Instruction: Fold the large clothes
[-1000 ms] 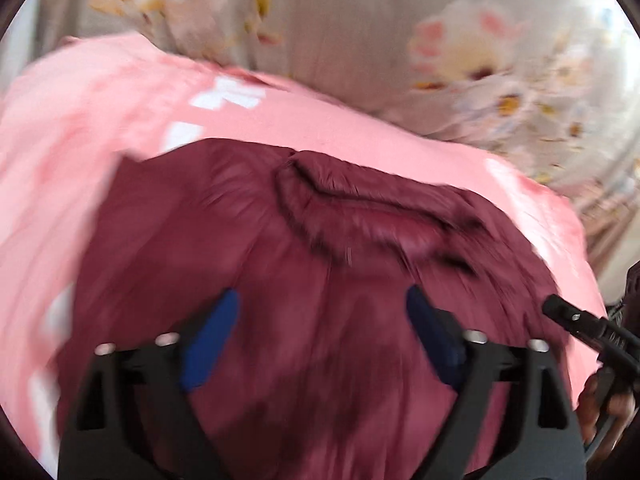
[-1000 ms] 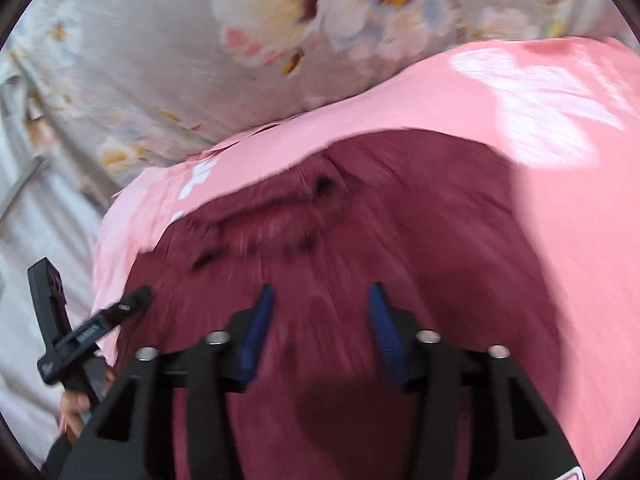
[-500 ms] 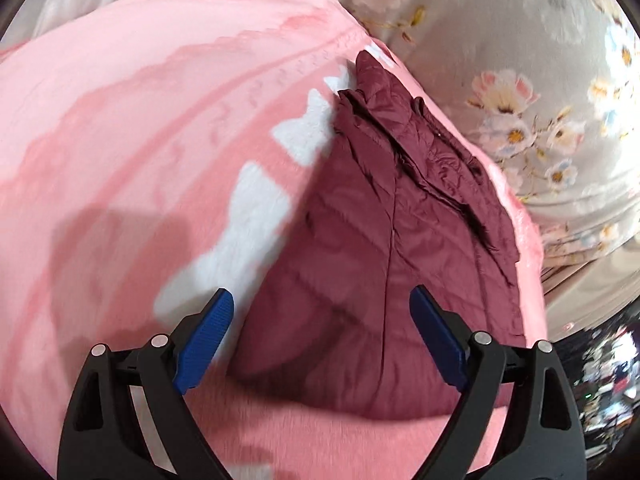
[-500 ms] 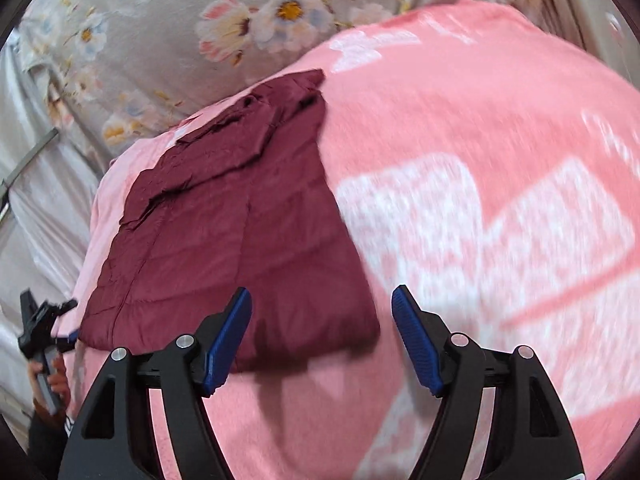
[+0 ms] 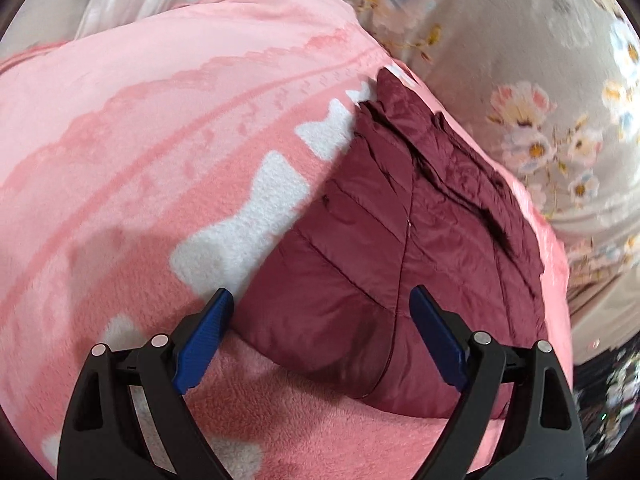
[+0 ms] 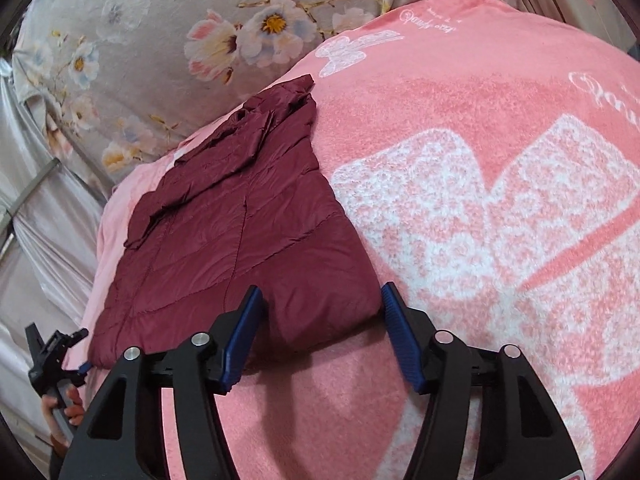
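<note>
From the left wrist, the left gripper (image 5: 322, 320) stood wide, nothing between its blue pads, low in the frame over the near corner of the jacket (image 5: 404, 240). That maroon quilted jacket lay folded on the pink blanket (image 5: 160, 140), running up toward the flowered sheet (image 5: 540, 80) at upper right. Over to the right wrist: the right gripper (image 6: 322, 320) had just been narrowing, jaws partly apart, the jacket's near right corner between them, unpinched. At lower left, a hand (image 6: 64, 408) carried the other tool.
</note>
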{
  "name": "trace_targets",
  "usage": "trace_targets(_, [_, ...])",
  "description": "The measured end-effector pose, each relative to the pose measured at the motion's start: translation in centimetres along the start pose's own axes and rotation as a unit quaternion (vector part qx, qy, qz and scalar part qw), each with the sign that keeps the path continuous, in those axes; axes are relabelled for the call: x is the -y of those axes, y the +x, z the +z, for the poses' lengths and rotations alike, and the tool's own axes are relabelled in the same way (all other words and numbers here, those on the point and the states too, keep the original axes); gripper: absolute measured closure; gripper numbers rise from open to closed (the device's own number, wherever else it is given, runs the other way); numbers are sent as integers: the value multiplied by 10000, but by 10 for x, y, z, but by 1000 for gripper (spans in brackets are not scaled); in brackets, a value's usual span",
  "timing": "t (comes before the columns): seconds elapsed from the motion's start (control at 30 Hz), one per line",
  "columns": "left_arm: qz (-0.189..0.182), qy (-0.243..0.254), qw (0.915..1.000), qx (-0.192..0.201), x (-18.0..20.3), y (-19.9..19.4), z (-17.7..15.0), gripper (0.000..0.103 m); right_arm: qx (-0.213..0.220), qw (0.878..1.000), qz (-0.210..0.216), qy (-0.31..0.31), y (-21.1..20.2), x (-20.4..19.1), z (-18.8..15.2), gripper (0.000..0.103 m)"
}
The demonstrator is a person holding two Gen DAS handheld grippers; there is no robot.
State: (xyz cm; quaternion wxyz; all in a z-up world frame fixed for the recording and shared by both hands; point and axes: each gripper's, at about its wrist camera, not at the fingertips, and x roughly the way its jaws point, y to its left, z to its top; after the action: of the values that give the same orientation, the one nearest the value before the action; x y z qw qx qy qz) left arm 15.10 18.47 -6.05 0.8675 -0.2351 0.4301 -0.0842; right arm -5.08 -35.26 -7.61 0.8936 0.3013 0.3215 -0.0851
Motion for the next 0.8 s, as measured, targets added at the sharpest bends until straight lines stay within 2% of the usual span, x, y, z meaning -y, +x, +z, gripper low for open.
trace_targets(0.17, [95,-371,9987,327,-14,-17,2,20,40,9999,98,116,-2,3,-2,47])
trace_targets(0.3, [-104,-469,9988,43,-22,-8,8,21,14,10000,14,-23,1,-4,-2,47])
trace_targets(0.33, [-126,-434,9990,32,-20,-7,8,23,12,10000,-30,-72,2,-7,-2,51])
trace_targets(0.37, [-208,-355,9991,-20,-17,-5,9,36,-6,9999,-41,-112,3,-9,-1,57])
trace_targets(0.43, [-557,-352,9973,-310,-11,3,8,53,-96,9998,-47,-188,7,-14,-2,82])
trace_targets(0.47, [-663,-388,9962,-421,-9,6,7,69,-100,9998,-35,-184,8,-16,-3,87])
trace_targets(0.5, [-674,-375,9959,-480,-7,8,5,77,-69,9999,-20,-145,6,-17,-3,94])
trace_targets(0.57, [-720,-322,9958,-464,-4,2,3,92,19,10000,66,-28,0,-18,-3,97])
trace_targets(0.73, [-1149,-250,9927,-279,-1,-41,3,99,585,9977,283,-211,-46,-33,-10,100])
trace_targets(0.8, [-1326,-66,9911,-123,4,-75,-2,100,852,9947,349,-455,-75,-45,-17,100])
